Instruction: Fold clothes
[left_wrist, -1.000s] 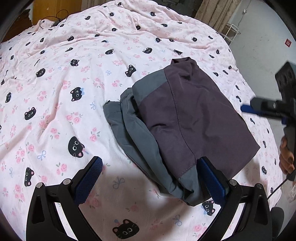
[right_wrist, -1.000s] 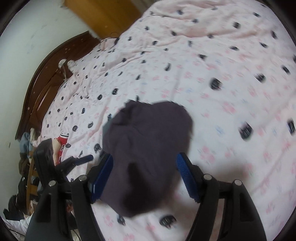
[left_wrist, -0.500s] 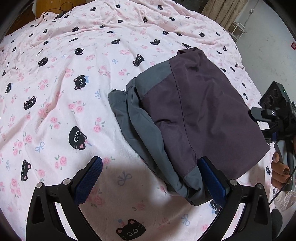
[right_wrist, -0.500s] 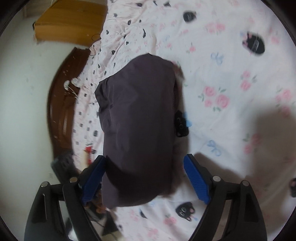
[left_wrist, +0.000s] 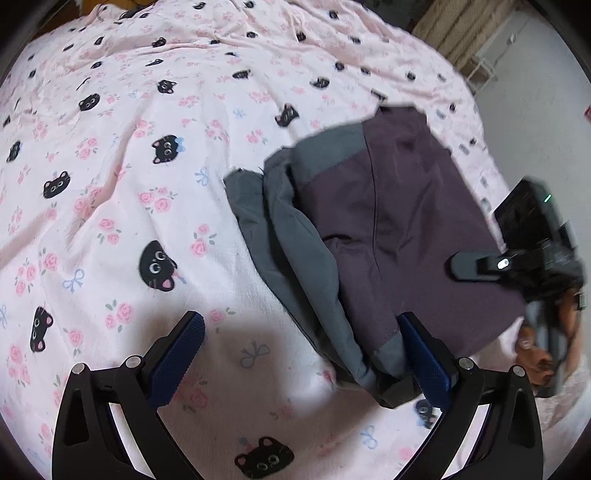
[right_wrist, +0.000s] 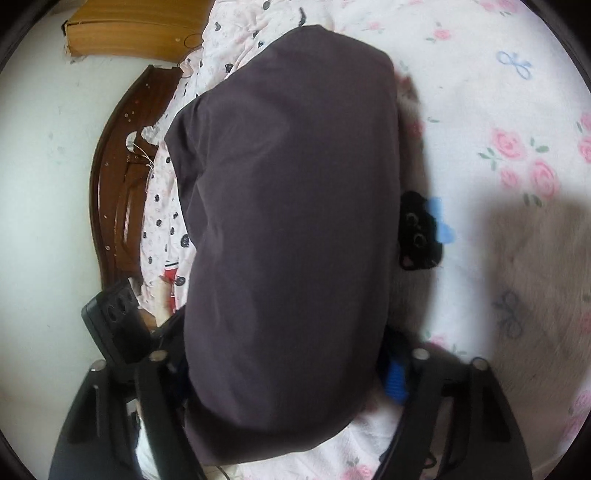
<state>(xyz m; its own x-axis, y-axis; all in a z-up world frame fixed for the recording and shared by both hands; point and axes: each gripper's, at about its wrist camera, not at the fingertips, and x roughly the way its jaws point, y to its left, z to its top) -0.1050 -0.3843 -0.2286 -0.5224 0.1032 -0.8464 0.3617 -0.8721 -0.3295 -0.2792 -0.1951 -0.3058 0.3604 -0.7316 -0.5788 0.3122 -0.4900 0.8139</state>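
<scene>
Here the folded garment (left_wrist: 399, 229), purple on top with grey layers showing along its left edge, lies on the pink cat-print sheet (left_wrist: 140, 177), toward the right side of the bed. In the left wrist view the left gripper (left_wrist: 301, 354) hovers low over the sheet with its jaws wide apart and nothing between them; its right blue pad (left_wrist: 424, 360) sits just beside the garment's near grey corner, while the left pad is over bare sheet. The right gripper (left_wrist: 480, 266) shows at the garment's right edge, its black finger lying on top of the purple cloth, with the person's hand (left_wrist: 535, 350) behind it.

In the right wrist view the garment (right_wrist: 288, 229) fills the middle and runs in between the 2 fingers of the right gripper (right_wrist: 295, 373). The cloth hides most of both pads, so I cannot tell whether the jaws are pinching it. A dark wooden headboard (right_wrist: 114, 184) curves at the left.
</scene>
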